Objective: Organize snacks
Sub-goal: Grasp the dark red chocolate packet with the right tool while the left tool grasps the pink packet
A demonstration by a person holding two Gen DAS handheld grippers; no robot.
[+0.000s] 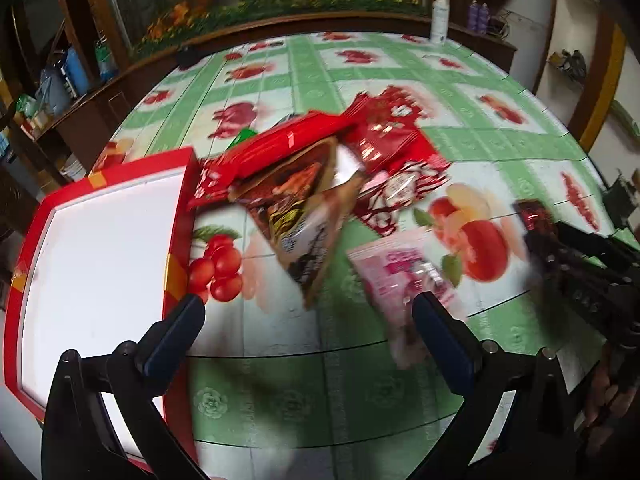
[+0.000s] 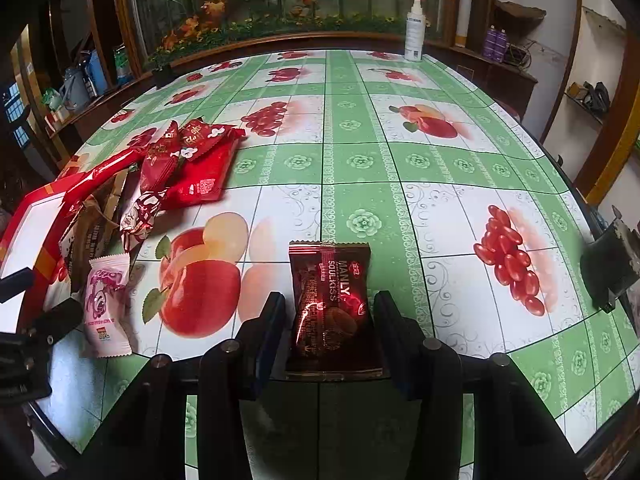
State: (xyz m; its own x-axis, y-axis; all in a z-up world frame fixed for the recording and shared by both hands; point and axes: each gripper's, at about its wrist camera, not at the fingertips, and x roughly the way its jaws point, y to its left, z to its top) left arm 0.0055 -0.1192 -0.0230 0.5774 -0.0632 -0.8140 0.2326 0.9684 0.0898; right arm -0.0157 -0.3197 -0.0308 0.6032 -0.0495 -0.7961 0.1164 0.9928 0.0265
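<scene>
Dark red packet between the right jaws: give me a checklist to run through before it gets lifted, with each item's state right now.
1. Dark red packet lies between the right gripper jaws: ok.
2. Pads pressing on the packet: not ok; gaps show on both sides in the right wrist view.
3. Packet lies apart from the other snacks: ok; the pink packet and the red pile lie well off to its left.
4. Red box has bare white floor to receive it: ok.
5. Left gripper empty, jaws wide: ok.
6. Left gripper out of the path to the box: cannot tell; it hovers near the box edge.
</scene>
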